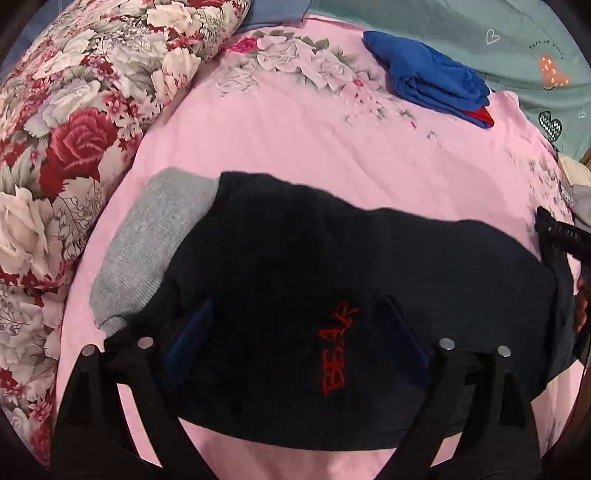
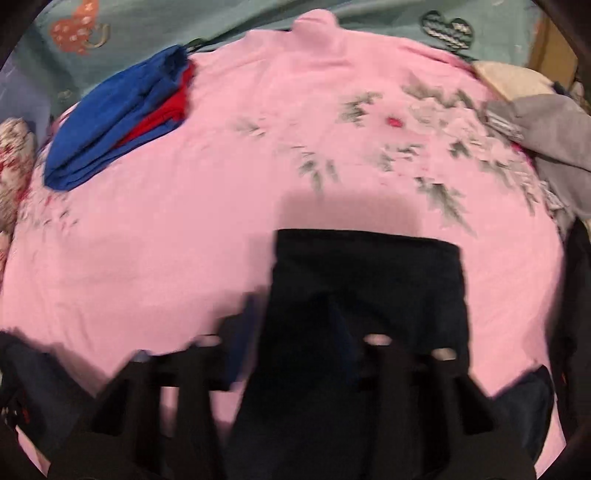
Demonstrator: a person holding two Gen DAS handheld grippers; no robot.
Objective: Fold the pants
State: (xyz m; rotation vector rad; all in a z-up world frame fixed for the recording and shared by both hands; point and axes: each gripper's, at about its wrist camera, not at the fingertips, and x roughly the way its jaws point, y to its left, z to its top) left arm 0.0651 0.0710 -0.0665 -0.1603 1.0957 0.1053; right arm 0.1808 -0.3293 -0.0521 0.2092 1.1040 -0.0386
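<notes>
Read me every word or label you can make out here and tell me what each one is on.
"BEAR": red stitched letters on the dark navy pants, running sideways.
Small pale lettering on the teal heart-print sheet: too small to read.
Faint marking on the black right gripper at the frame edge: not legible.
Right wrist view: blurred, nothing readable.

Open pink sheet (image 1: 295,140) beyond; floral quilt (image 1: 62,122) left, blue garment (image 1: 428,77) far right.

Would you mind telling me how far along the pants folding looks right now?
The dark pants already lie folded into a compact bundle on the pink sheet. The left gripper is open over them; the right gripper view is blurred. What seems left is tidying or placing them by the folded blue garment.
</notes>
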